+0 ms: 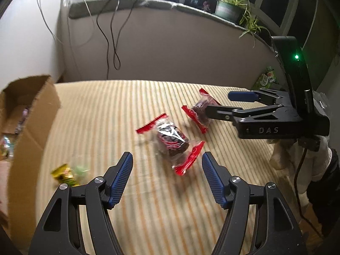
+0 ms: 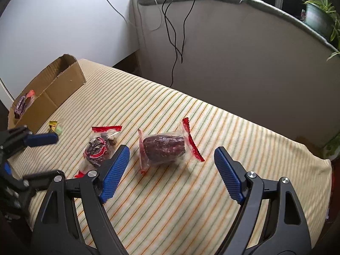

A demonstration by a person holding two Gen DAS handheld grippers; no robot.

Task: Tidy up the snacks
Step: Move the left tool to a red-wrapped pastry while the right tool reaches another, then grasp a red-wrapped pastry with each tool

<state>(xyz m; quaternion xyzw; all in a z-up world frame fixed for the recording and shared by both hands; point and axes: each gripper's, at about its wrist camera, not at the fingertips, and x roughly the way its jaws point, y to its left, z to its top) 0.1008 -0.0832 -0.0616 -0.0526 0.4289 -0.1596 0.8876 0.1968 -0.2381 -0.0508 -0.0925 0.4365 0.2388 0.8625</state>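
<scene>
Two clear, red-edged snack packs with dark filling lie on the striped cloth. My left gripper (image 1: 166, 163) is open just short of the nearer pack (image 1: 171, 141). My right gripper (image 2: 171, 157) is open, its jaws either side of and just short of the other pack (image 2: 163, 147), which also shows in the left wrist view (image 1: 198, 111). The first pack sits left of it in the right wrist view (image 2: 96, 147). A small yellow-green candy (image 1: 68, 174) (image 2: 54, 126) lies near the cardboard box (image 1: 27, 131) (image 2: 53, 89), which holds a few snacks.
The striped cloth (image 2: 191, 191) covers the table. A grey ledge with hanging cables (image 1: 110, 31) and potted plants (image 1: 231, 6) runs behind. A green packet (image 1: 266, 77) lies at the far right edge. The table drops off at the right (image 2: 327, 170).
</scene>
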